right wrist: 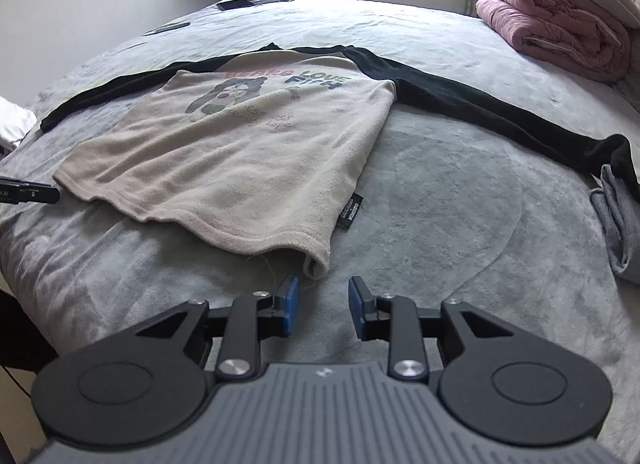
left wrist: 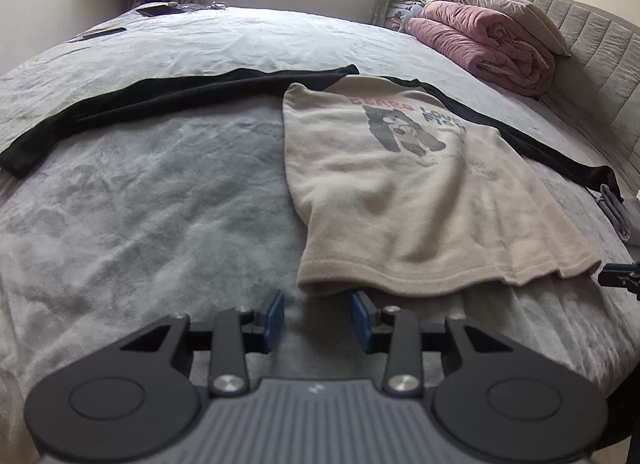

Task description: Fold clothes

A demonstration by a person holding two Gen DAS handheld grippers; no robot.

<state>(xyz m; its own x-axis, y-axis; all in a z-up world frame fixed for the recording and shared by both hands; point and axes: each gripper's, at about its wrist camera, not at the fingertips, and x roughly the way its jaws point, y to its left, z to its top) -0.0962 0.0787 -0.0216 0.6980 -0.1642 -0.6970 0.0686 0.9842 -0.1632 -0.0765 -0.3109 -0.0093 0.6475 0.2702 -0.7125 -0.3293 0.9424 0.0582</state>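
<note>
A beige shirt [left wrist: 420, 192] with black sleeves and a bear print lies flat on the grey bed, front up, both sleeves stretched out sideways. In the right wrist view the same shirt [right wrist: 240, 152] fills the left middle. My left gripper [left wrist: 318, 314] stands open just short of the hem's left corner, with only bedding between its blue pads. My right gripper [right wrist: 323, 300] is open too, right before the hem's right corner, which lies just ahead of its left pad. The tip of the right gripper [left wrist: 618, 278] shows at the left wrist view's right edge, and the left gripper's tip [right wrist: 30, 192] at the right wrist view's left edge.
A folded pink quilt [left wrist: 492, 44] and pillows are stacked at the headboard on the far right. A folded grey garment [right wrist: 618, 220] lies by the right sleeve's cuff. Flat dark items [left wrist: 160, 10] rest at the bed's far edge. A black label [right wrist: 350, 212] hangs from the shirt's side seam.
</note>
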